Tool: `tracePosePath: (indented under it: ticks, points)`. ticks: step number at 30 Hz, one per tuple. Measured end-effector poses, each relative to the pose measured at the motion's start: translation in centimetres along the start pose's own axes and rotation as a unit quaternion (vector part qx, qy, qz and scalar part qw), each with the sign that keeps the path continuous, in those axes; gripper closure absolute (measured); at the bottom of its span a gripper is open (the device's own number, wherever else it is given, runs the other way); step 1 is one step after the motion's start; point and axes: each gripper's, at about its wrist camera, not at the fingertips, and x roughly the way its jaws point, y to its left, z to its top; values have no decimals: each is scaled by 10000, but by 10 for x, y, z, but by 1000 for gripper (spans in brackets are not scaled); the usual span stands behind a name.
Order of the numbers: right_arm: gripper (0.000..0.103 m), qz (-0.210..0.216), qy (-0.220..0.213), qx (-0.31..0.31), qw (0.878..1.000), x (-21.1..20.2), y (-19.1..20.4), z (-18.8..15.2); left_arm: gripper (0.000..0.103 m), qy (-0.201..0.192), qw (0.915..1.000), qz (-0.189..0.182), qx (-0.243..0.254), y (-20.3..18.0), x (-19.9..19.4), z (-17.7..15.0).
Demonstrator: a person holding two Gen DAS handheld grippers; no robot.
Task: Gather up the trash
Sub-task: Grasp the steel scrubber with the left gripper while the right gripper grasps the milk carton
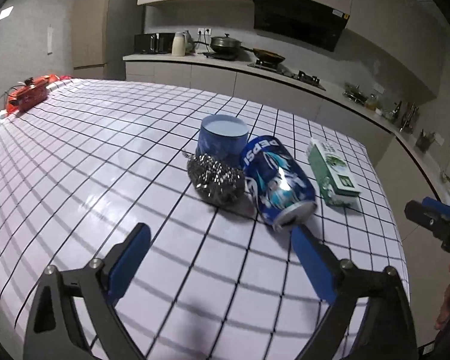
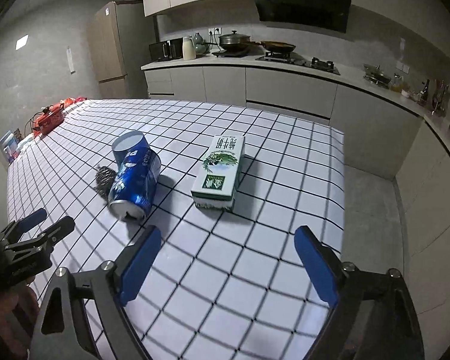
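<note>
Red item: a red object (image 1: 30, 92) lies at the far left edge of the bench (image 1: 105, 156), which is covered in a white cloth with a black grid.
Left hand-held gripper: the left hand-held gripper (image 1: 220, 238) hovers over the near part of the bench with its blue fingers spread wide and nothing between them; its right finger tip is just in front of the can's end.
Steel scourer: a steel wool scourer (image 1: 216, 178) sits mid-bench, touching the cup behind it and the can to its right.
Blue cup: a blue paper cup (image 1: 223, 136) stands upside down right behind the scourer.
Pepsi can: a blue Pepsi can (image 1: 277, 180) lies on its side, its top facing the near edge.
Milk carton: a green and white carton (image 2: 220, 172) lies flat, apart from the can, to its right.
Right hand-held gripper: the right hand-held gripper (image 2: 228, 238) is wide open and empty, in front of the carton.
Kitchen counter: pans and a stove (image 2: 297, 58) line the wall behind.
</note>
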Motion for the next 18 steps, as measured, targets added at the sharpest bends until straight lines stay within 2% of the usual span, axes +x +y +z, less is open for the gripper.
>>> tracePosePath:
  ticks: [6, 15, 18]
  points:
    - [20, 53, 147, 86, 9998, 44, 7, 24, 13, 186, 9998, -113, -50, 13, 39, 20]
    - [20, 7, 379, 161, 9992, 92, 13, 43, 15, 514, 9983, -281, 23, 11, 79, 29]
    - [22, 16, 508, 247, 9984, 110, 10, 44, 21, 572, 9976, -378, -6, 12, 85, 32]
